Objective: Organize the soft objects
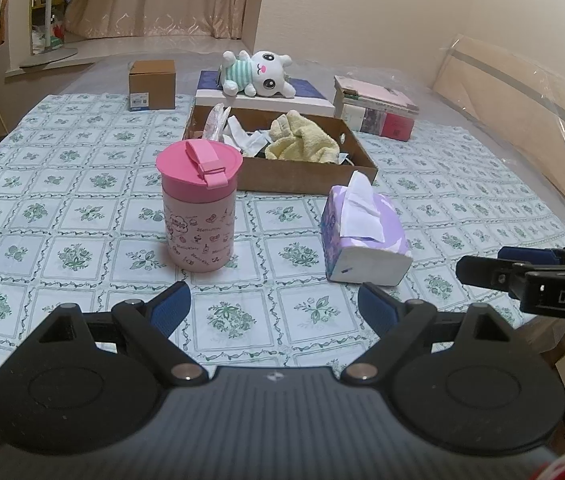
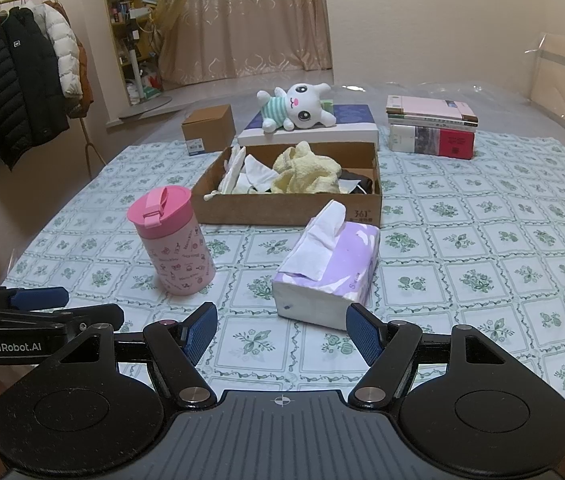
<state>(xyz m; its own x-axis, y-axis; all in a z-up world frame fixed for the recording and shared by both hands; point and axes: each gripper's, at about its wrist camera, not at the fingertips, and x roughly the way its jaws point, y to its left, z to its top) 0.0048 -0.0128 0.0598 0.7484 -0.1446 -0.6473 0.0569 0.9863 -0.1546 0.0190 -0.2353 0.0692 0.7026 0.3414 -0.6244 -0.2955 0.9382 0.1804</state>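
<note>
Hovering tongs: the left tongs [image 1: 274, 308] and right tongs [image 2: 281, 330] both hang low over the near edge of the tabletop [image 2: 482, 248], spread wide, holding nothing.
Tissue pack: the purple tissue pack [image 2: 328, 268] lies just past the right tongs, one white tissue sticking up.
Pink cup: the pink cup [image 1: 199, 206] stands to the left of the tissue pack, lid shut.
Box: the brown box [image 2: 294, 204] sits behind them, with a yellow towel [image 2: 308, 172] and white cloths [image 2: 252, 178] inside.
Bunny: the white toy bunny [image 2: 298, 108] lies on a flat box [image 2: 358, 132] behind the brown box.
Books: a stack of books [image 2: 430, 128] sits far right.
</note>
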